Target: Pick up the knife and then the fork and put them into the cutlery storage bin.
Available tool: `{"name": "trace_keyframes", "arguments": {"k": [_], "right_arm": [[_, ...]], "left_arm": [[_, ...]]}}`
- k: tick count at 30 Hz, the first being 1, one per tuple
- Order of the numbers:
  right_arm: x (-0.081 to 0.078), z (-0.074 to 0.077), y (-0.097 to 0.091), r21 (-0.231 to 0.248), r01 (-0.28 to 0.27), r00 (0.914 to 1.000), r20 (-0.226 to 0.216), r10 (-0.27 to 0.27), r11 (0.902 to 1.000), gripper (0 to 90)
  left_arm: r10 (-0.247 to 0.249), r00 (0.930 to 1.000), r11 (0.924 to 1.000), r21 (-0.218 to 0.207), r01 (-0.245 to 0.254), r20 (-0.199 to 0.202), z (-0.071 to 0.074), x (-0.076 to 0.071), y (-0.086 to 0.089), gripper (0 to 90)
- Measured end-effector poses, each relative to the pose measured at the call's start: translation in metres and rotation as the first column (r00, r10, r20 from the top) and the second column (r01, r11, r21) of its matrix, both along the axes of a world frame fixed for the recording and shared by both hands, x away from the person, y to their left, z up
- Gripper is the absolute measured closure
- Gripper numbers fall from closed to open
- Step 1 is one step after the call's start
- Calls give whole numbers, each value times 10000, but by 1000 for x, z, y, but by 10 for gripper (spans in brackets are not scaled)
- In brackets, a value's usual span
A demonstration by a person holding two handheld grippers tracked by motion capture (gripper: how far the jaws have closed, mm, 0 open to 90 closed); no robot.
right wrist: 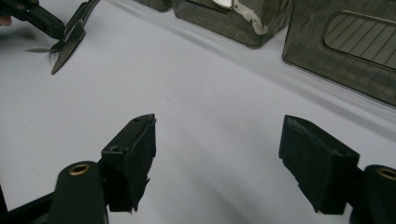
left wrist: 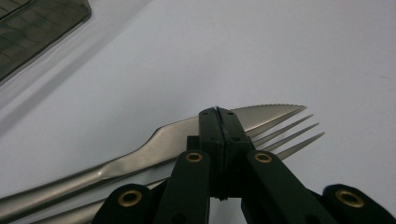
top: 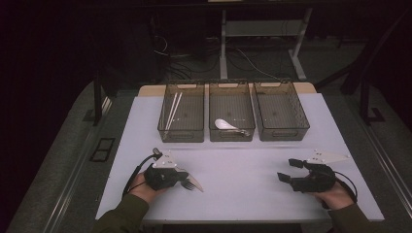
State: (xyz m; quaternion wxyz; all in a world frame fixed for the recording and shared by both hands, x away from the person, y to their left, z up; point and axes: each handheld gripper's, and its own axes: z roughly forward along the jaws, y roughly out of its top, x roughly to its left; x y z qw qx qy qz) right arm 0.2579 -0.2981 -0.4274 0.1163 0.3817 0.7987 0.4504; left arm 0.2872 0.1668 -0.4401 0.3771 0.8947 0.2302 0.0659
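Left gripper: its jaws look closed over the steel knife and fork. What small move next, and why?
Probably lift slightly and check the grip. The left gripper is shut on the serrated steel knife, with the steel fork right beside it; both may rise together, though the three dark plastic bins seem sorted by type.

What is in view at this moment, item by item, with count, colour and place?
Table with white top: one, under everything.
Smoky see-through plastic bins: three, in a row at the far side.
Thin white chopsticks: a pair, leaning in the left bin.
White ceramic spoon: one, middle bin, beside a silver utensil I can't identify.
Silver metal knife: one, near left on the table.
Silver metal fork: one, alongside the knife.
Left hand-held gripper: black, shut, in front of the knife and fork; grip unclear.
Right hand-held gripper: black, open, near right, holding nothing.
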Motion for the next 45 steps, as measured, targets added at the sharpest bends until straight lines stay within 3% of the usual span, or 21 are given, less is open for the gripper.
{"name": "trace_keyframes", "arguments": {"k": [10, 23, 34, 40, 42, 44, 45], "right_arm": [[0, 0, -1, 13, 47, 10000, 32, -47, 10000, 270], [0, 0, -1, 22, 45, 10000, 14, -46, 10000, 270], [1, 0, -1, 16, 22, 10000, 30, -22, 10000, 270], [1, 0, -1, 16, -5, 10000, 19, 5, 10000, 270], [1, 0, -2, 27, -5, 10000, 26, 5, 10000, 270], [1, 0, -2, 39, -14, 10000, 20, 14, 10000, 270], [1, 0, -2, 41, -11, 10000, 10, 11, 10000, 270]], "left_arm": [[-116, 9999, 9997, 237, 114, 89, -4, 1, -9, 892], [-127, 9992, 9992, 387, 112, 388, -4, 20, -23, 892], [-150, 9987, 9982, 583, 122, 488, -5, 39, -39, 892], [-236, 9988, 9985, 511, 214, 436, -4, 43, -42, 890], [-279, 9989, 9991, 319, 267, 385, 1, 43, -37, 844], [-251, 9980, 9994, 236, 237, 575, 9, 44, -30, 821], [-299, 9981, 9994, 214, 288, 548, 13, 45, -26, 764]]}}
